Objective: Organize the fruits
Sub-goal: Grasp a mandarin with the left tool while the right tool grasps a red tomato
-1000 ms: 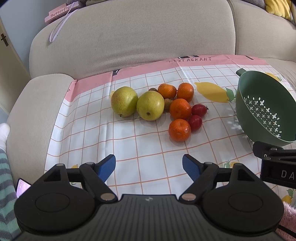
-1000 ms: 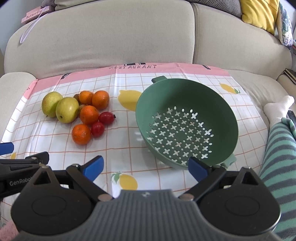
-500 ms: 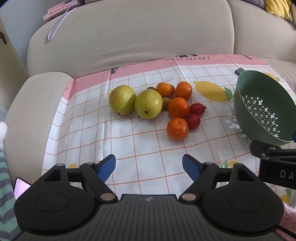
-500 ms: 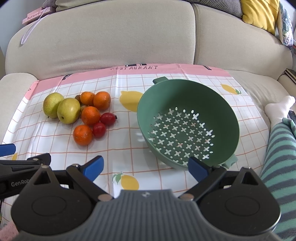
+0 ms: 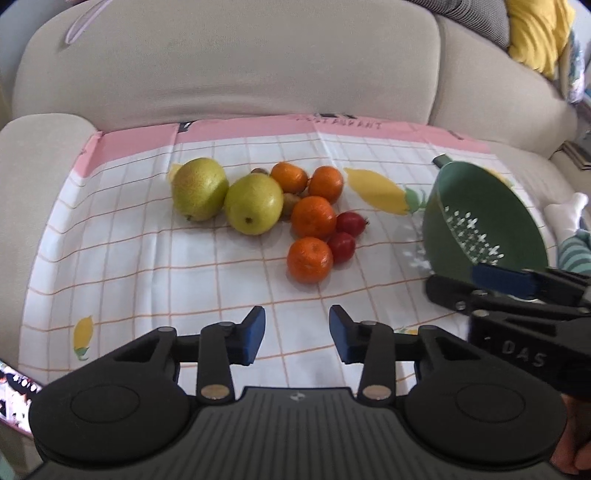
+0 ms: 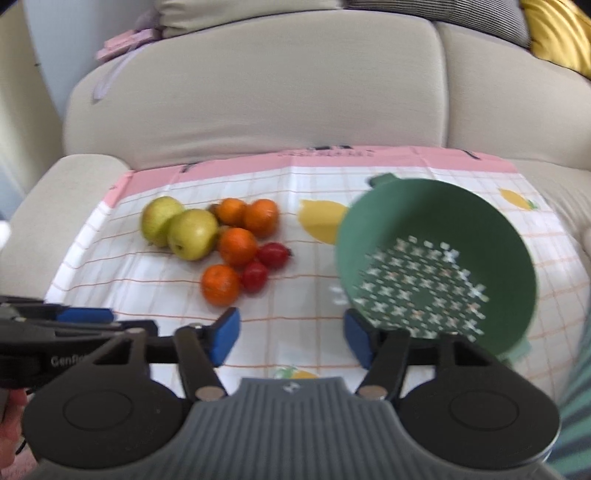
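Two green pears, several mandarins and two small red fruits lie clustered on a checked cloth on the sofa seat. A green colander sits right of them, also in the left wrist view. My left gripper is open and empty, just short of the nearest mandarin. My right gripper is open and empty, between the fruit pile and the colander's near rim.
The beige sofa back rises behind the cloth and an armrest is at the left. A yellow cushion is at the upper right. A striped-sleeved leg lies at the right.
Both grippers have moved forward and left toward the fruit; their jaws have narrowed but stay open. The right gripper now shows closer in the left wrist view. Fruit and colander have not moved.
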A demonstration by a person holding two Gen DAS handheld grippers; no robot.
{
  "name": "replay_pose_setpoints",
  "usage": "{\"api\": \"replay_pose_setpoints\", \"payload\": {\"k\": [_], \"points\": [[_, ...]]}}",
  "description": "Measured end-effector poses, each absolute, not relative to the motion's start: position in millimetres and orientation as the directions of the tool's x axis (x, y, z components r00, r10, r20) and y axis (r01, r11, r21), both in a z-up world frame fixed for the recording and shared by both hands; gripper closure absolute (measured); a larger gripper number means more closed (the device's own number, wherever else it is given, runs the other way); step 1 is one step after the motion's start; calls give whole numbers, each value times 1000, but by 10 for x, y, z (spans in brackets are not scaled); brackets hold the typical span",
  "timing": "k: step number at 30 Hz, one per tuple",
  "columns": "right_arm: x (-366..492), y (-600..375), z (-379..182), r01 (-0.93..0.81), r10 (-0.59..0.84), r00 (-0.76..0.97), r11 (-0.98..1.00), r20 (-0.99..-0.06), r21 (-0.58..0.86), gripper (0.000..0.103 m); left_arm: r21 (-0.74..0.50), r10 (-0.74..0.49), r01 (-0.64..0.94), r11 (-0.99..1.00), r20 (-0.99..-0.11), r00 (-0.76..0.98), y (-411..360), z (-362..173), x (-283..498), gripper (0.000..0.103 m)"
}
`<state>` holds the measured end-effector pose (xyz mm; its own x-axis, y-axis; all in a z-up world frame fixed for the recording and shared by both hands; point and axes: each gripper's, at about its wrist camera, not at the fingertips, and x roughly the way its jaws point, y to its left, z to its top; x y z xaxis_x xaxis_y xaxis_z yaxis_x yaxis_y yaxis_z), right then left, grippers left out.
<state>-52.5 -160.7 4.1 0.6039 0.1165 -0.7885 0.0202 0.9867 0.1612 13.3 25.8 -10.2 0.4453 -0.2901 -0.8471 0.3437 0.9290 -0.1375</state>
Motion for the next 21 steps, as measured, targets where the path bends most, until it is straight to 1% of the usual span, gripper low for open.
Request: {"api": "replay_pose_setpoints", "payload": {"k": [1, 4, 6, 7, 10, 12, 13, 16, 21], "points": [[-498, -1586, 29, -2, 133, 606, 986, -785, 165, 55, -148, -301, 349, 925, -846, 440, 261, -106, 161, 59], [-429, -1537, -30, -70, 193, 612, 979, -767, 191, 61, -184, -329, 350, 918, -848, 416, 266, -137, 263, 61], [-377, -1507, -97, -125, 243, 610, 969, -754, 211, 62, -194, -332, 343, 919, -850, 408, 269, -160, 337, 62], [-350, -1501, -134, -143, 259, 610, 966, -749, 217, 64, -193, -330, 343, 920, -853, 405, 268, -179, 375, 61], [-232, -1480, -256, -160, 243, 594, 970, -767, 183, 66, -237, -360, 334, 912, -854, 377, 314, -254, 499, 55], [-164, -1485, -330, -159, 226, 584, 974, -780, 163, 67, -233, -359, 342, 910, -856, 371, 311, -307, 557, 53], [-126, -1499, -359, -153, 232, 578, 972, -782, 176, 67, -220, -352, 353, 909, -861, 368, 299, -342, 578, 52], [-18, -1492, -449, -156, 242, 564, 970, -790, 186, 67, -200, -348, 389, 899, -867, 357, 271, -442, 639, 52], [98, -1368, -612, -284, 243, 544, 954, -803, 96, 70, -210, -355, 412, 887, -880, 315, 275, -551, 761, 52]]}}
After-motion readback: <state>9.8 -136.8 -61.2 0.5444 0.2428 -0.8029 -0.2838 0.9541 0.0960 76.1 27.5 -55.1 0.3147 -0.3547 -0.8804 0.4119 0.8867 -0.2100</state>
